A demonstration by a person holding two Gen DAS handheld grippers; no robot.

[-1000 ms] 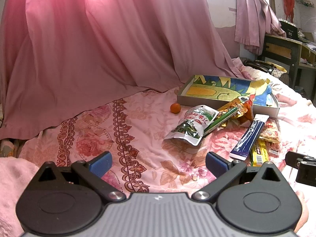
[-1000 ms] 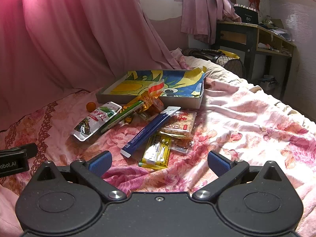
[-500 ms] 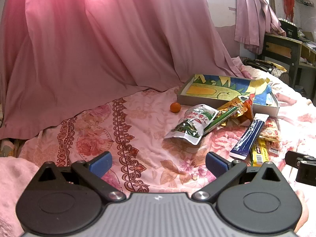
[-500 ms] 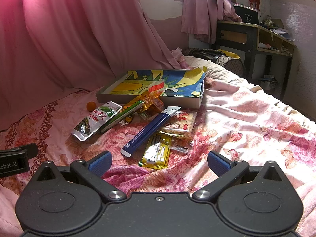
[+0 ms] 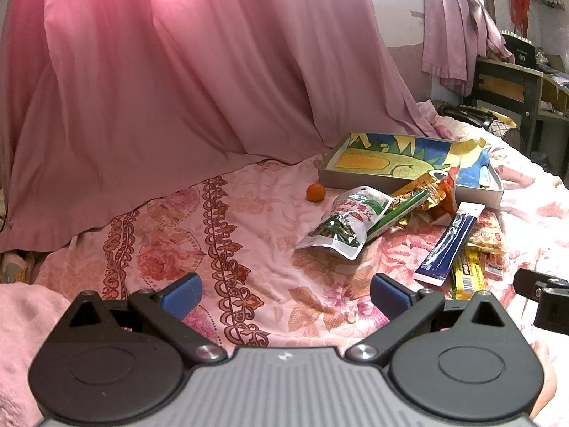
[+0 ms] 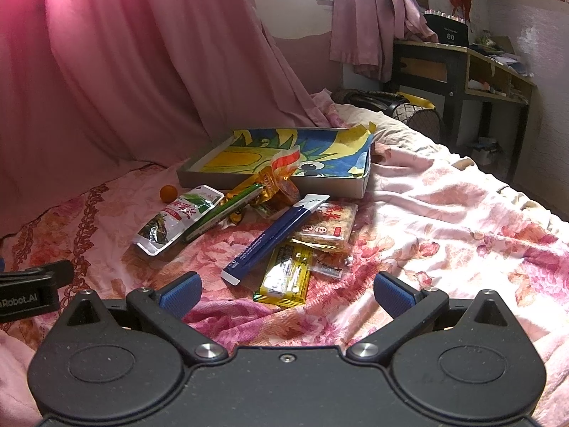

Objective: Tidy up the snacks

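On the bed [image 6: 444, 235], just in front of a shallow box [image 6: 199, 179], the snacks are lying in a loose overlapping heap: a green-and-white pouch [image 6: 177, 219], a green stick pack [image 6: 220, 211] leaning on it, a crinkled orange wrapper [image 6: 274, 181] propped against the box wall, a long blue packet [image 6: 274, 236] lying across a clear cracker pack [image 6: 329, 226], a yellow bar [image 6: 286, 275] nearest the right gripper [image 6: 286, 290], and a small orange fruit [image 6: 168, 193] sitting apart to the left. Both the right gripper and the left gripper [image 5: 282, 291] are hovering short of the heap, jaws spread wide and holding nothing. Risks, as judged: the packets are lying flat on a soft, rumpled cover, so jaws closing on one are likely pinching fabric or a neighbouring wrapper; lifting the blue packet is likely dragging the pack beneath it; the round fruit is prone to rolling; slick foil is prone to slipping. The box, lined with a bright cartoon print, is holding no snacks as far as can be seen, though its far corner is hidden.
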